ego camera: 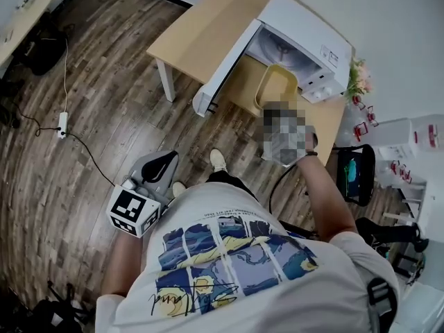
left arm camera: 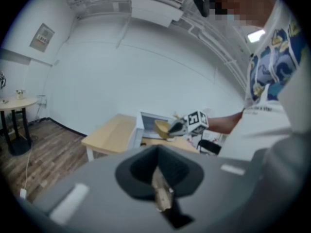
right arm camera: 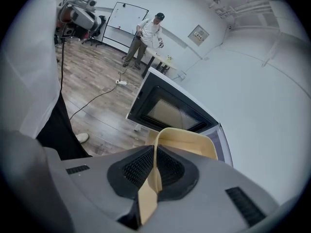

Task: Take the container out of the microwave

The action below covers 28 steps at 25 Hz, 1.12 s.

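Note:
A white microwave [ego camera: 305, 37] stands on a wooden table [ego camera: 201, 33] with its door [ego camera: 222, 68] swung open to the left. A pale yellow container [ego camera: 277, 87] hangs just in front of the cavity. My right gripper [right arm camera: 155, 166] is shut on the container's near rim [right arm camera: 187, 142]; in the head view a mosaic patch covers this gripper. In the left gripper view the right gripper [left arm camera: 187, 123] holds the container [left arm camera: 163, 127] before the microwave [left arm camera: 150, 123]. My left gripper [ego camera: 163, 161] hangs low by the person's waist, away from the table, jaws shut [left arm camera: 158, 178] on nothing.
A black chair [ego camera: 357, 172] and shelves with small items [ego camera: 402, 151] stand right of the table. A cable and power strip [ego camera: 62, 123] lie on the wood floor at left. Another person [right arm camera: 146, 35] stands far off by a whiteboard.

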{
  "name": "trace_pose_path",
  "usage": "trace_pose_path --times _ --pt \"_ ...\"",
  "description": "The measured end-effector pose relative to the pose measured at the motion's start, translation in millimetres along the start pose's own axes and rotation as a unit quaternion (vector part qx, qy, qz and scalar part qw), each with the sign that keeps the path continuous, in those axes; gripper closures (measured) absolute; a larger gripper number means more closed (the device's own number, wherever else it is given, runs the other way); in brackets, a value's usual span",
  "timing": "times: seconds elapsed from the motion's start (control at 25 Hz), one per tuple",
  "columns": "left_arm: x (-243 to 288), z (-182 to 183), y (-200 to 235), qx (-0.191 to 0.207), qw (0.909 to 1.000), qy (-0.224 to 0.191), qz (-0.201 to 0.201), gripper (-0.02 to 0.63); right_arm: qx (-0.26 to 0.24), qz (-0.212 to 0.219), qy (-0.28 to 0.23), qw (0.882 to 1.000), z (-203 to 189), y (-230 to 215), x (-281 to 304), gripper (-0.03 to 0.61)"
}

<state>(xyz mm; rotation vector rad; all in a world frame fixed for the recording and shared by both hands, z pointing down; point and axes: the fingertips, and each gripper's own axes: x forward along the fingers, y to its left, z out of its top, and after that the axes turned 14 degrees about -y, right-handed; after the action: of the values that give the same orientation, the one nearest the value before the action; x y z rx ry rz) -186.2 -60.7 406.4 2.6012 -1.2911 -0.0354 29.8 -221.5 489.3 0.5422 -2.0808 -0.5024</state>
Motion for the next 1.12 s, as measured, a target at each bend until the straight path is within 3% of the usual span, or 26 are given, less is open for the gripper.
trace_pose_path --times 0.52,1.12 --pt "-40.8 -19.4 -7.2 0.005 0.9996 0.01 -0.026 0.604 0.018 0.015 -0.023 0.999 60.5 69.3 -49.6 0.558" --pt "-58.7 -26.8 -14.8 0.003 0.9989 0.016 -0.043 0.605 0.025 0.016 -0.026 0.999 81.2 97.1 -67.4 0.558"
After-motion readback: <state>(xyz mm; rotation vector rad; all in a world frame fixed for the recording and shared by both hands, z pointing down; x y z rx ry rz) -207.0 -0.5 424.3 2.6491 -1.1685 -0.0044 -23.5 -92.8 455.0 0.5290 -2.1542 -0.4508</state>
